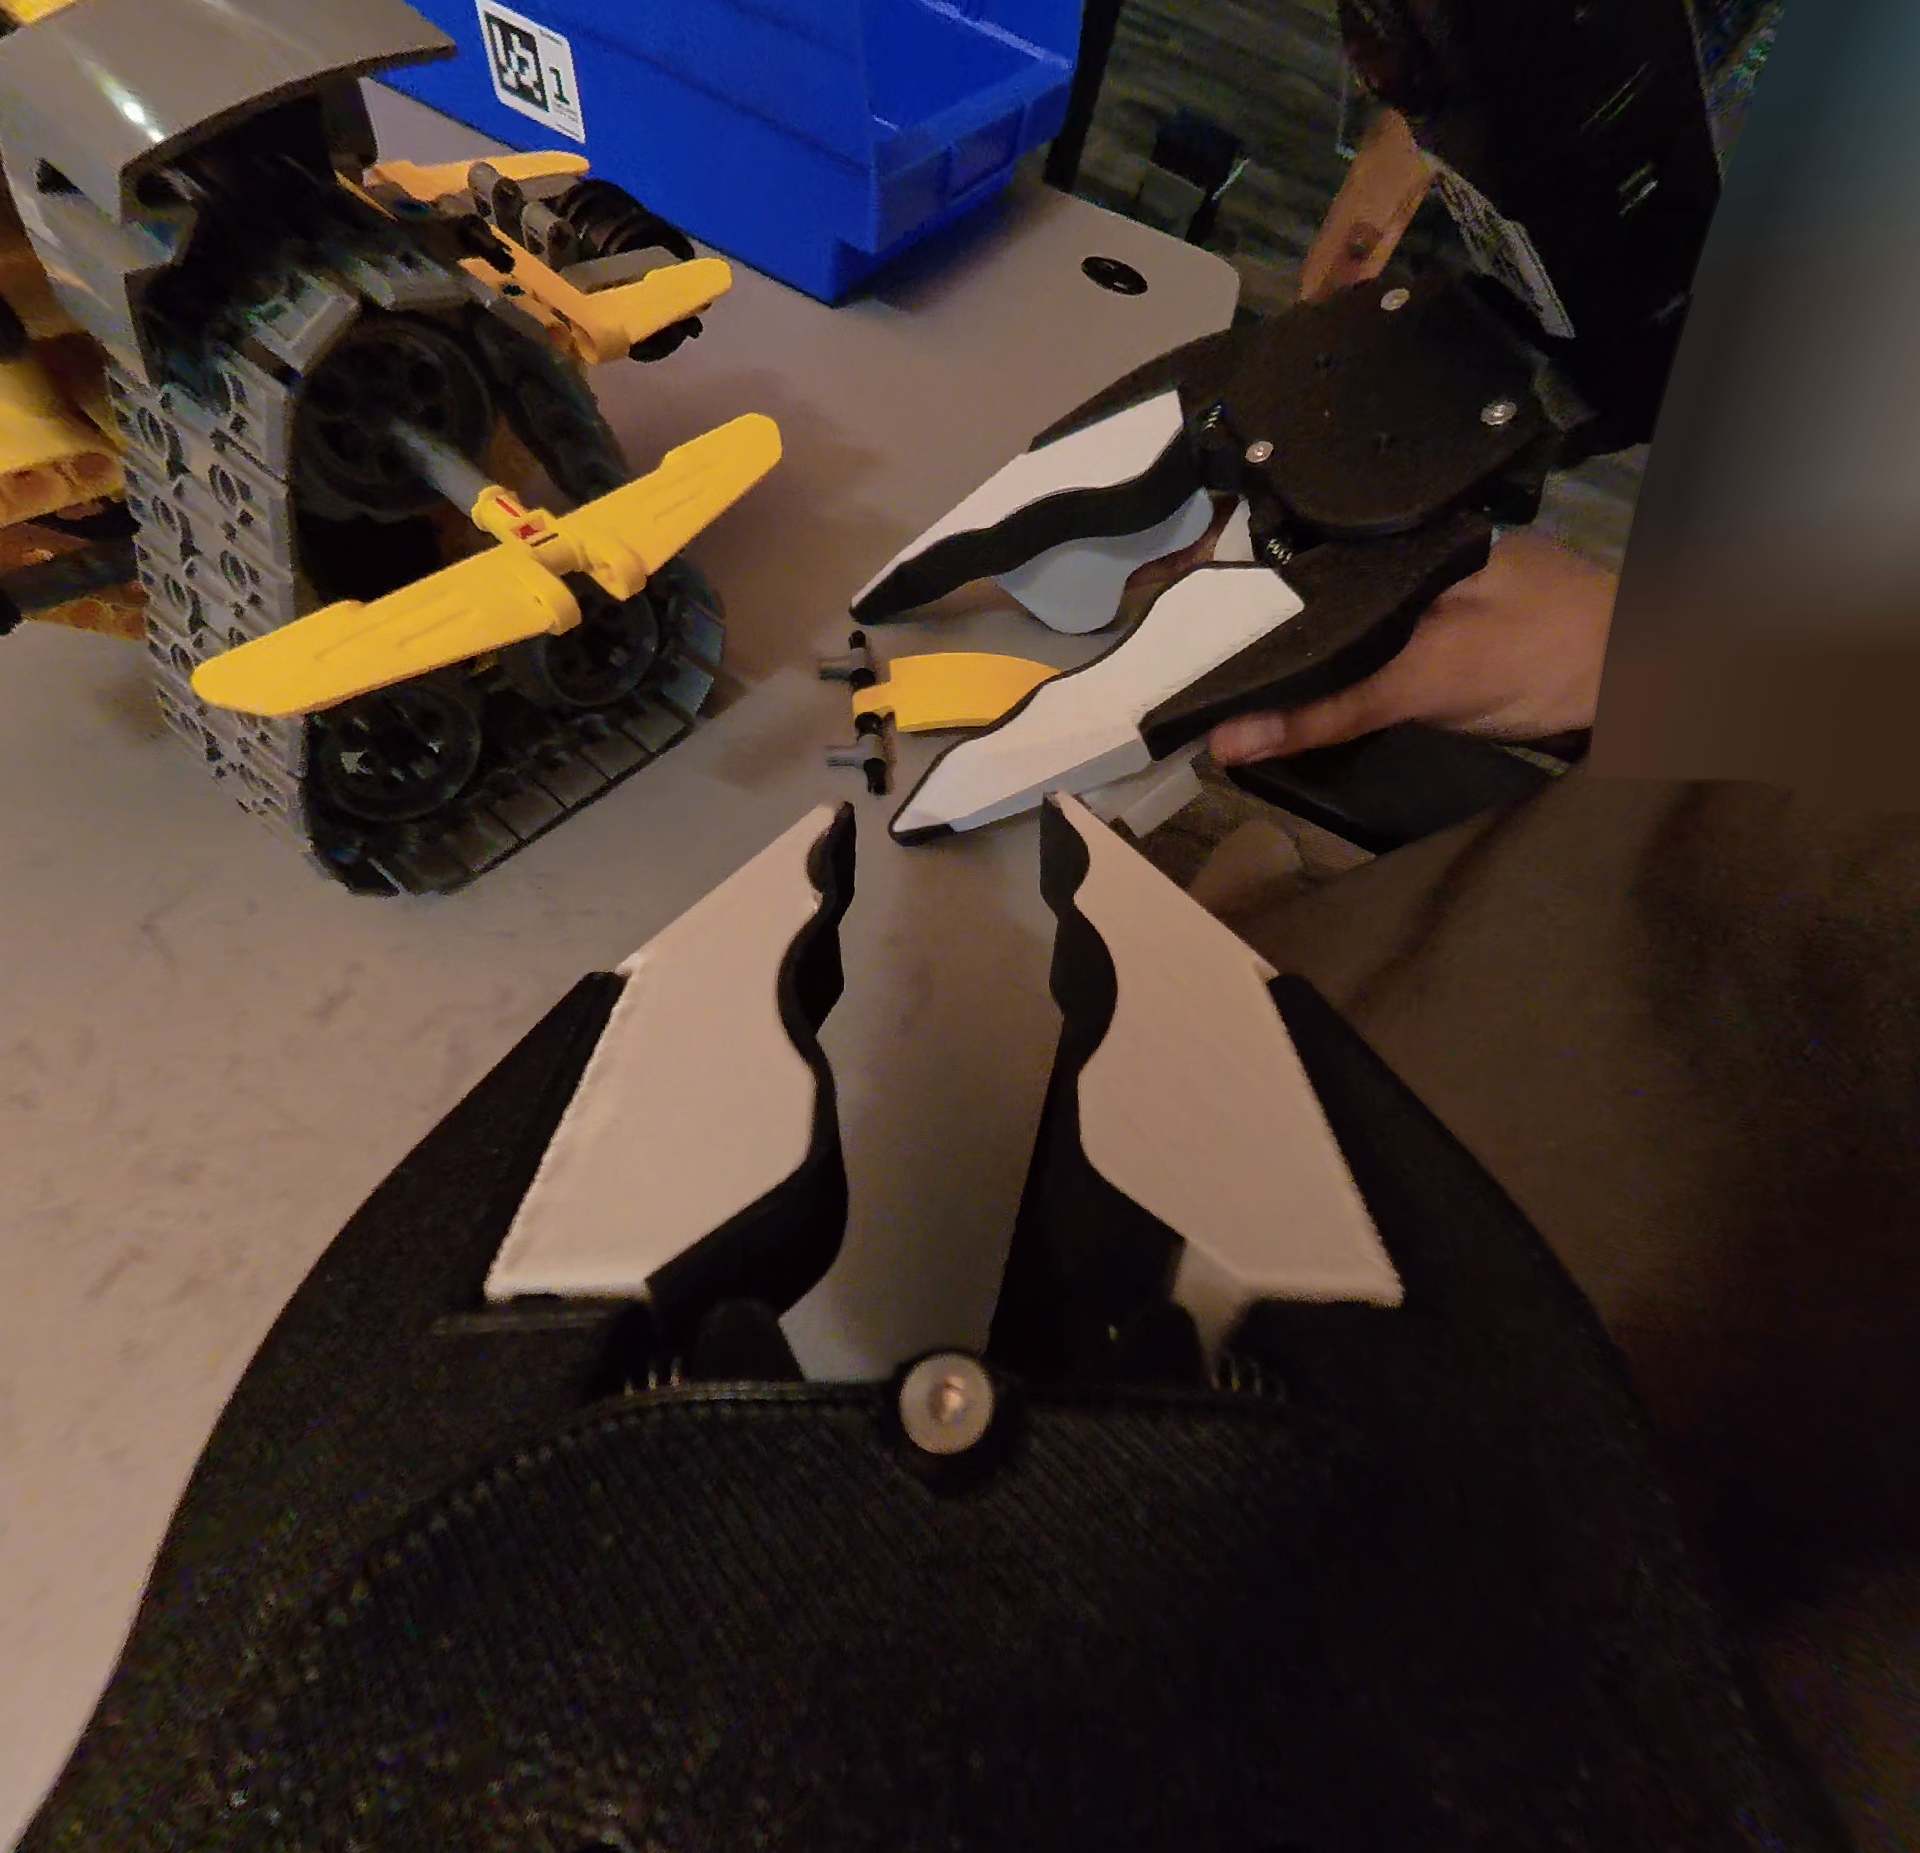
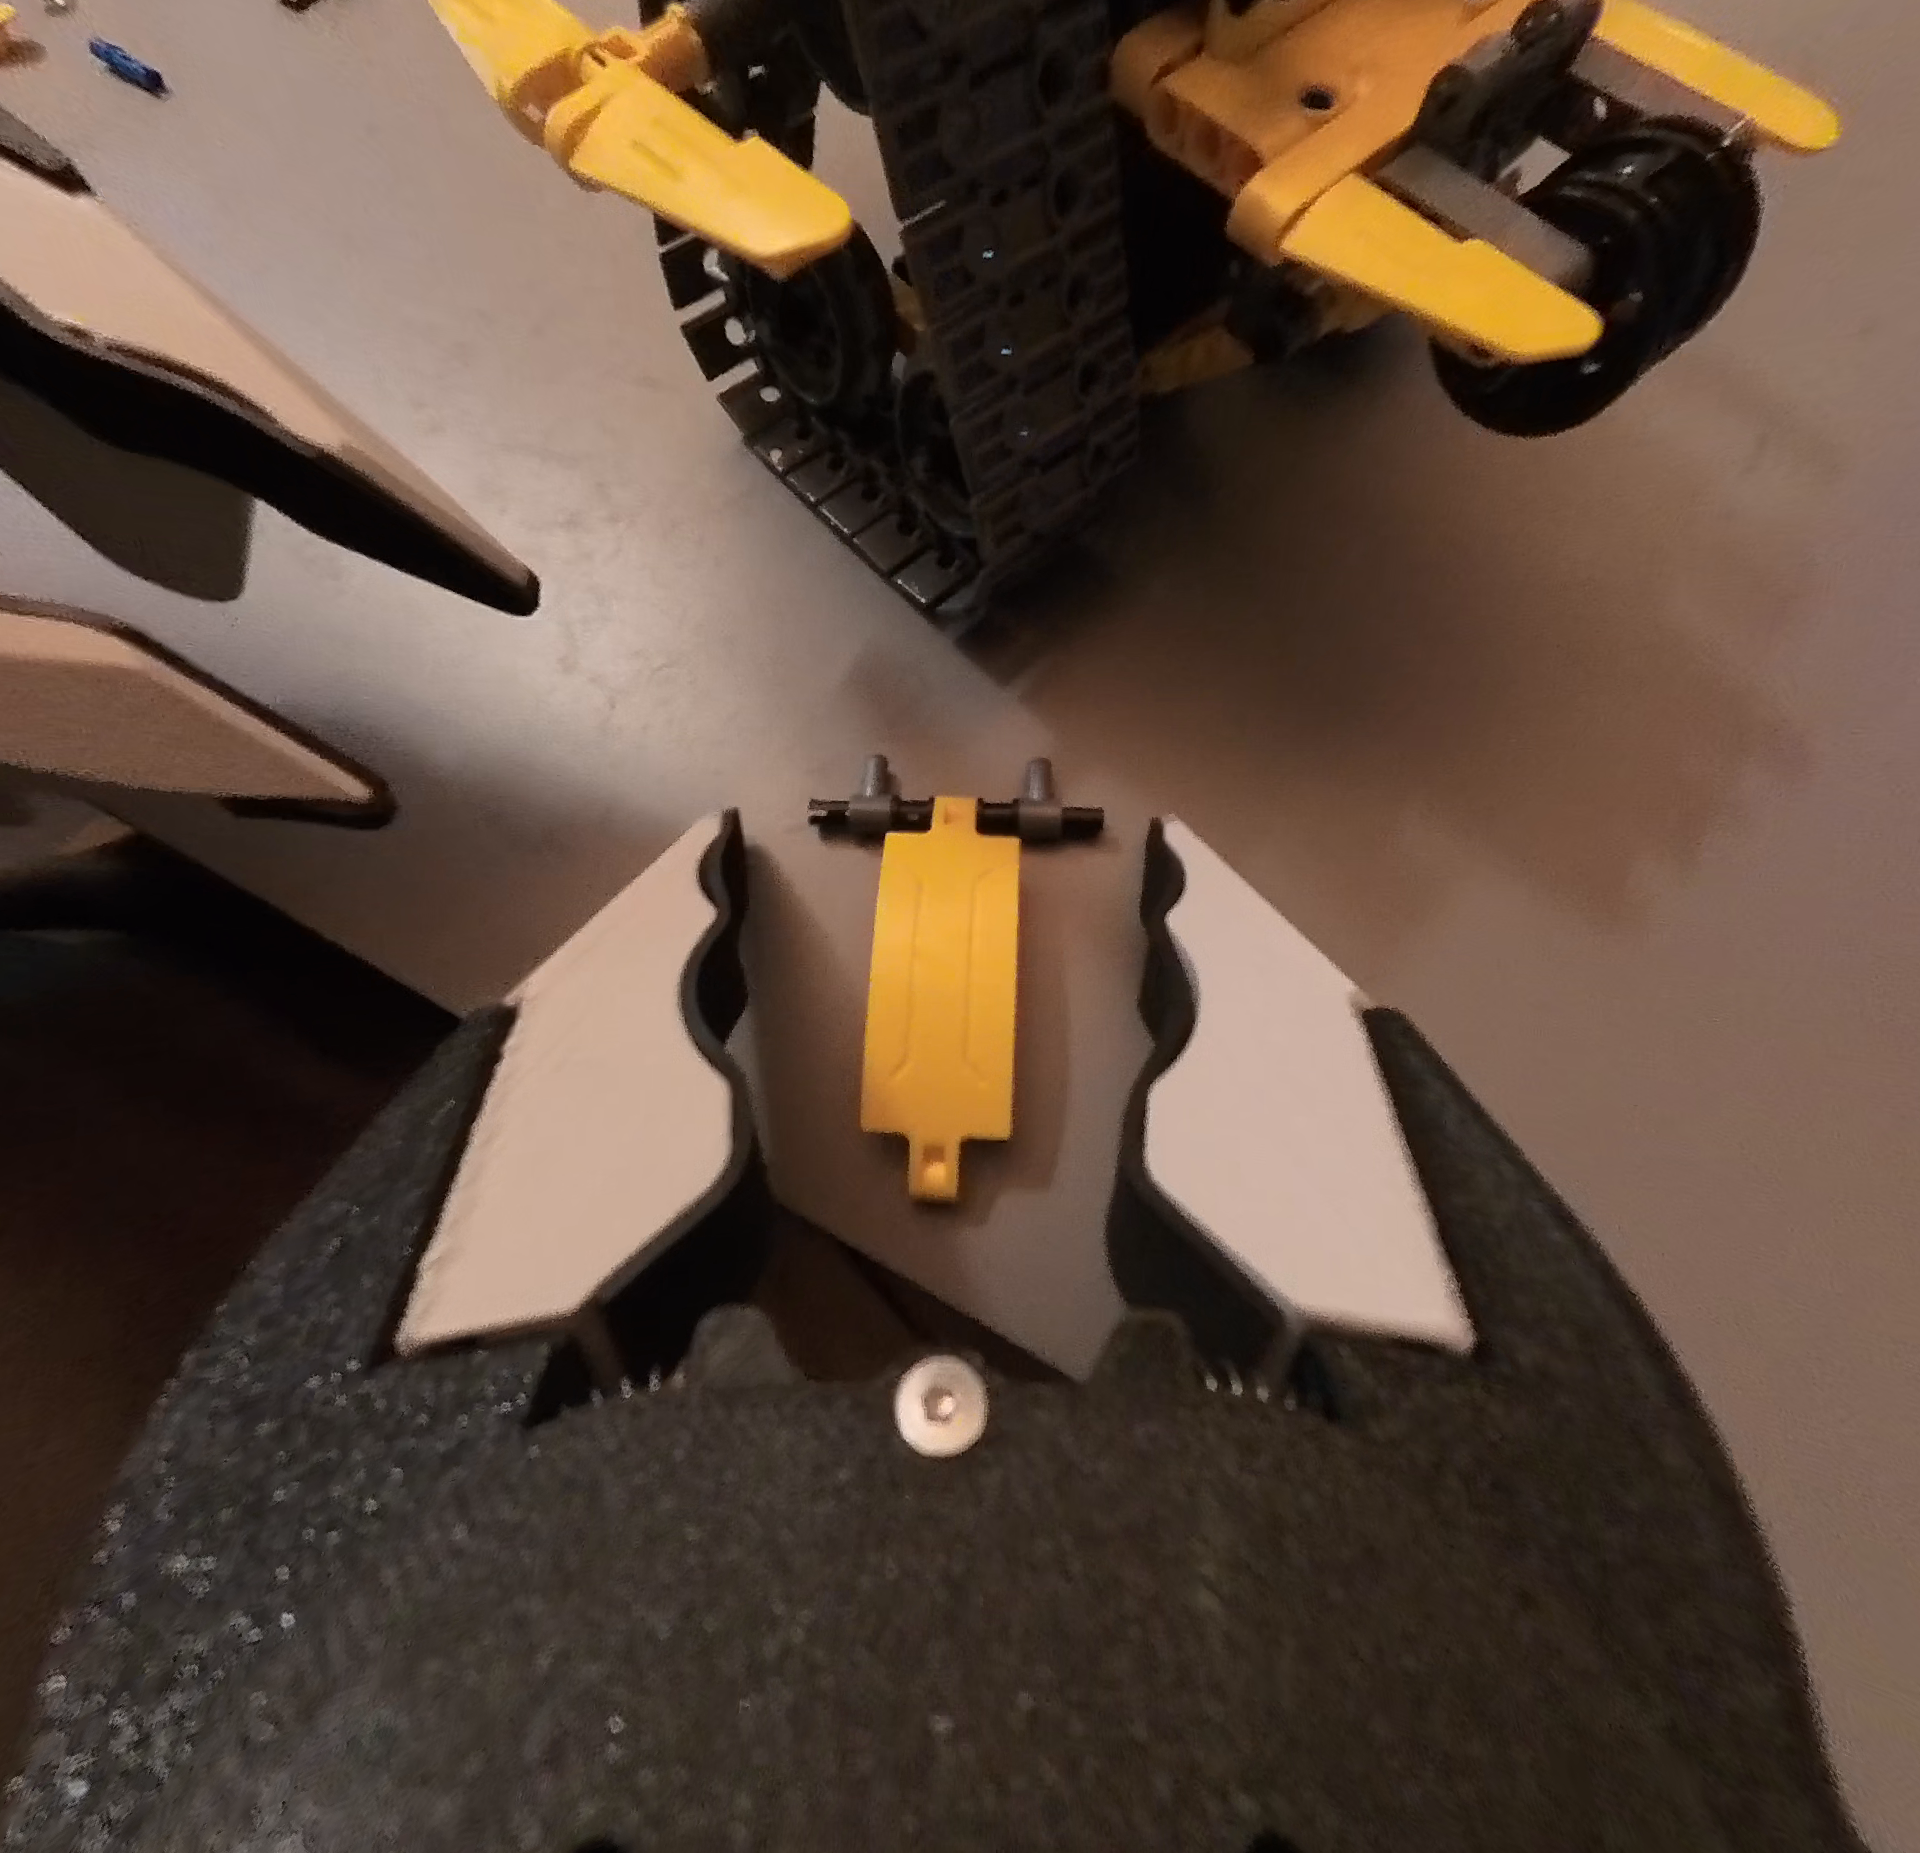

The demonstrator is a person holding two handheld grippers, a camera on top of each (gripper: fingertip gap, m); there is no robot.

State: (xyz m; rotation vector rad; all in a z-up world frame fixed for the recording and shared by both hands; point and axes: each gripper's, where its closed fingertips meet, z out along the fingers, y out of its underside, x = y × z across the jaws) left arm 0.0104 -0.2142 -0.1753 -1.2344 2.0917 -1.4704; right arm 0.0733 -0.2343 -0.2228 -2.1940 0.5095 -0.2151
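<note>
A loose yellow curved panel (image 2: 940,993) with a dark pin bar (image 2: 956,814) at its far end lies flat on the grey table (image 2: 1455,764). My right gripper (image 2: 940,832) is open, its fingers on either side of the panel, apart from it. The panel (image 1: 951,691) and the right gripper (image 1: 883,723) also show in the left wrist view. My left gripper (image 1: 945,816) is open and empty, just short of the right gripper's near finger. A yellow and grey tracked toy vehicle (image 1: 416,598) stands to the left; it also shows in the right wrist view (image 2: 997,276).
A blue plastic bin (image 1: 779,89) with a white tag stands at the back of the table. A person's hand (image 1: 1455,660) holds the right gripper. Small loose parts (image 2: 125,63) lie at the far left in the right wrist view. The table's edge runs near my left gripper.
</note>
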